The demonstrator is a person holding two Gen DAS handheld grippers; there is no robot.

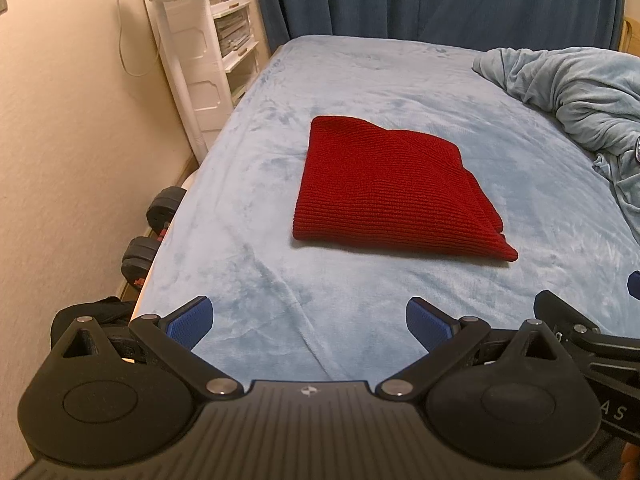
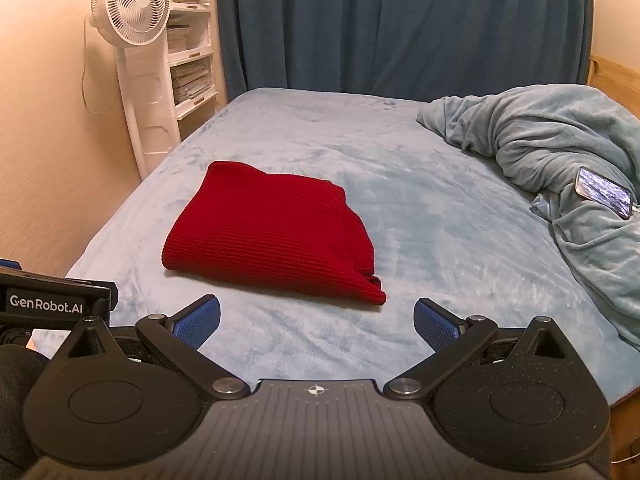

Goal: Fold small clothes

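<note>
A red knit (image 1: 384,188) lies folded into a rough square on the pale blue bed (image 1: 360,320), its layered edges showing at the right. Both grippers hang over the near edge, well short of it — the left gripper (image 1: 310,322) with jaws wide apart and empty, the right gripper (image 2: 317,320) the same. A rumpled blanket (image 2: 560,148) sits at the right, with what looks like a phone (image 2: 604,192) on it.
</note>
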